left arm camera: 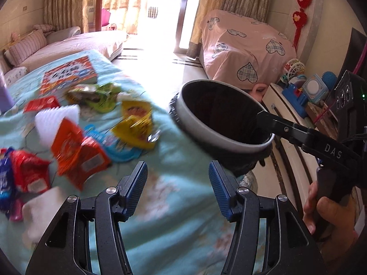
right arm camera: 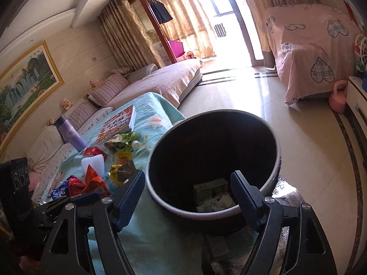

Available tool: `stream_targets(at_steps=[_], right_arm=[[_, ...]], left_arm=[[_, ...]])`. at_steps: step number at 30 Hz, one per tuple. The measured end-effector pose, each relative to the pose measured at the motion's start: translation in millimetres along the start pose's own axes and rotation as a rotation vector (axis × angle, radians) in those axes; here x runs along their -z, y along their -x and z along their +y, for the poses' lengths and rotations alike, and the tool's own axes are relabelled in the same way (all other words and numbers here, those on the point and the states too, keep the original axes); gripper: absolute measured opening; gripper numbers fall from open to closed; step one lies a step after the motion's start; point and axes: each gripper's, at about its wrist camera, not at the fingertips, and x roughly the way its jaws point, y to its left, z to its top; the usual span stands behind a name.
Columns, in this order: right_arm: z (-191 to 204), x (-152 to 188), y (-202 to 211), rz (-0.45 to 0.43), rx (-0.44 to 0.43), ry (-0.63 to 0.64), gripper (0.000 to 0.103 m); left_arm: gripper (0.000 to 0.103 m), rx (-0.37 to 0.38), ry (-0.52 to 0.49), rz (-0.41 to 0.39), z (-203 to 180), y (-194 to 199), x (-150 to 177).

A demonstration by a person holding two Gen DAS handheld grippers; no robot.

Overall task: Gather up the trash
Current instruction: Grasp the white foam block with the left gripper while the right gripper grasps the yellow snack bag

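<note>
Several snack wrappers lie on the light blue cloth (left arm camera: pixel 174 206): a red one (left arm camera: pixel 73 146), a yellow one (left arm camera: pixel 137 121) and a green one (left arm camera: pixel 96 96), with a white foam net (left arm camera: pixel 55 119) among them. My left gripper (left arm camera: pixel 177 167) hovers open above bare cloth, just right of the pile, with nothing between its blue pads. A black-lined trash bin (left arm camera: pixel 206 135) stands at the cloth's right edge. My right gripper (right arm camera: pixel 188 174) is open over the bin's (right arm camera: pixel 174 209) mouth, holding nothing. Crumpled trash (right arm camera: pixel 211 194) lies at the bin's bottom.
A colourful book (left arm camera: pixel 68 75) and a purple bottle (right arm camera: pixel 71 135) sit at the far end of the cloth. A hand (left arm camera: pixel 328 215) grips the right gripper's handle. A cabinet with toys (left arm camera: pixel 309 89) stands on the right, a pink-covered piece of furniture (right arm camera: pixel 314 52) beyond it, and a sofa (right arm camera: pixel 160 80) behind.
</note>
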Motion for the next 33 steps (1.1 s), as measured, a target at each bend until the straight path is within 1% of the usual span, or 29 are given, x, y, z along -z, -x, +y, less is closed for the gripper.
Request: stream_targets(at_steps=[7, 14, 22, 25, 28, 33], right_arm=[[42.4, 24.3, -4.7, 0.042, -0.061, 0.044, 0.080], [74.2, 41.6, -14.4, 0.082, -0.088, 0.084, 0.081], [99.0, 51.6, -27.0, 0.108, -0.095, 0.127, 0.081], [107.7, 53.2, -31.9, 0.115, -0.098, 0.144, 0.081], [113.4, 53.6, -37.9, 0.122, -0.101, 0.159, 0.081], [121.8, 53.8, -49.7, 0.139, -0.109, 0.182, 0.081]], left_arm=[[0.057, -0.038, 0.040, -0.018, 38.1, 34.8, 32.8], [0.057, -0.070, 0.082, -0.025, 67.7, 57.8, 57.2], [0.064, -0.112, 0.088, -0.023, 99.6, 73.8, 77.0], [0.069, -0.130, 0.074, -0.028, 109.9, 78.2, 79.1], [0.078, -0.152, 0.038, -0.027, 117.1, 78.2, 76.8], [0.083, -0.178, -0.051, -0.016, 123.4, 69.9, 70.4]])
